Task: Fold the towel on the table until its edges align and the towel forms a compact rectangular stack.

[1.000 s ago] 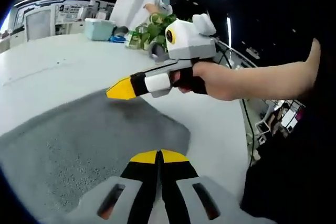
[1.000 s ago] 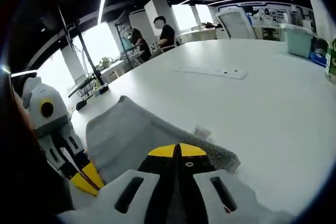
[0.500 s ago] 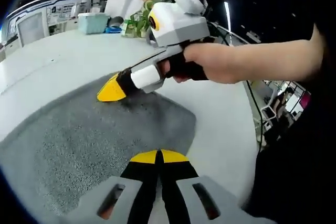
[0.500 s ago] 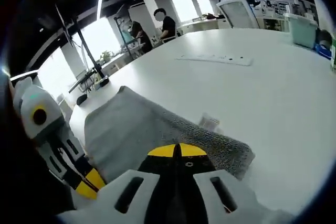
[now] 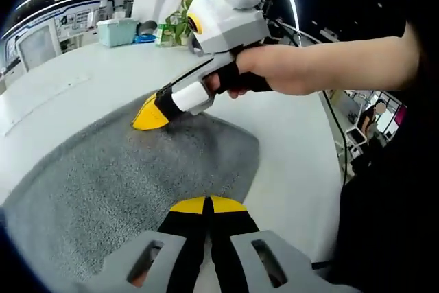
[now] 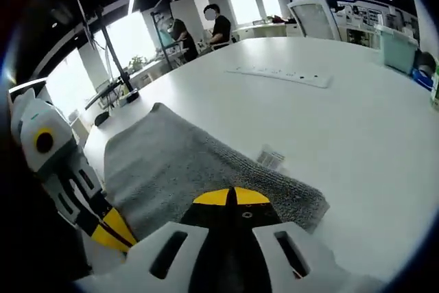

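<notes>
A grey towel [image 5: 116, 176] lies flat on the white table [image 5: 288, 169], with a small white tag [image 6: 272, 159] by one edge. In the left gripper view my left gripper [image 5: 206, 204] is shut, its yellow tips low over the towel's near part. A hand holds my right gripper [image 5: 152, 113], which comes in from the right, shut, with its tip at the towel's far edge. From the right gripper view, the right gripper [image 6: 232, 197] sits shut above the towel [image 6: 178, 162], and the left gripper [image 6: 113, 231] shows at the lower left. No cloth shows between either pair of jaws.
A pale green box [image 5: 116, 31] and green plants [image 5: 175, 29] stand at the table's far end. A flat white strip [image 6: 281, 75] lies further along the table. People stand by desks [image 6: 206, 29] in the background. Bare table surrounds the towel.
Both views have drawn closer to the towel, which looks larger now. The right gripper has come down and in toward the towel's edge. The towel still lies flat.
</notes>
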Demonstrator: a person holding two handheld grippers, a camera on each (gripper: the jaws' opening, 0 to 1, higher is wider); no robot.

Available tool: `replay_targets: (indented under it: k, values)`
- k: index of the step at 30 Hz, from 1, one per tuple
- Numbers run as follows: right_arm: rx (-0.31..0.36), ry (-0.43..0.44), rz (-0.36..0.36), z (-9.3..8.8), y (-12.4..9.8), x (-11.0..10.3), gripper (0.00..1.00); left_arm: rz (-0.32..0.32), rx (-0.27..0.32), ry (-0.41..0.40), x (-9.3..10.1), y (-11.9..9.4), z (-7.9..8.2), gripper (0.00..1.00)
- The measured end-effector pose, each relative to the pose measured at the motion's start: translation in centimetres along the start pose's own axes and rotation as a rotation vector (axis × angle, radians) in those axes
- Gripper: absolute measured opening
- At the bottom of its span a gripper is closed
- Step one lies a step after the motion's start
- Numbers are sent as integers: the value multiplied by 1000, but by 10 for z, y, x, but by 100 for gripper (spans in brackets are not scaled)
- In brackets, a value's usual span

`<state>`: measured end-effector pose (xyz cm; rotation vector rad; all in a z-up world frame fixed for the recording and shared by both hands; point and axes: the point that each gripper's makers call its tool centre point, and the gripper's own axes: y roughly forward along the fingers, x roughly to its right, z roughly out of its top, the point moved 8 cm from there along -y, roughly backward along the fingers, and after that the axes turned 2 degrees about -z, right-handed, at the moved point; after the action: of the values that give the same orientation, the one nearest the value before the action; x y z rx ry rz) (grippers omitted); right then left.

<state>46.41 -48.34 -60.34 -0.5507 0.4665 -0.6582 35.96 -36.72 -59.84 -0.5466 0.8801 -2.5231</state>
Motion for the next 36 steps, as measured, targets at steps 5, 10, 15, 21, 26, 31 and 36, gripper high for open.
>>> replay_targets:
  k: [5,10,15,21,26,31,36]
  values:
    - [-8,-17,-8,-1,-1,-1,0,7,-7,-12,-1,-3,-2,1]
    - [-18,-39,-16,-1,-2,-2,0,18,-13,-6,-1,-6,-5,1]
    - [-25,-47,-21,-3,-5,-2,0,26,-23,7,-1,-8,-6,1]
    - [-22,-43,-23,-6,-7,-3,0,34,-18,-6,-2,-12,-10,1]
    - [-24,-53,-21,-7,-9,-3,0,52,-42,62,0,-13,-10,1]
    - [-31,-67,-23,-8,-10,-4,0,71,-62,110,1,-15,-11,1]
    - [-36,-70,-30,-12,-14,-5,0,89,-87,123,2,-17,-11,1]
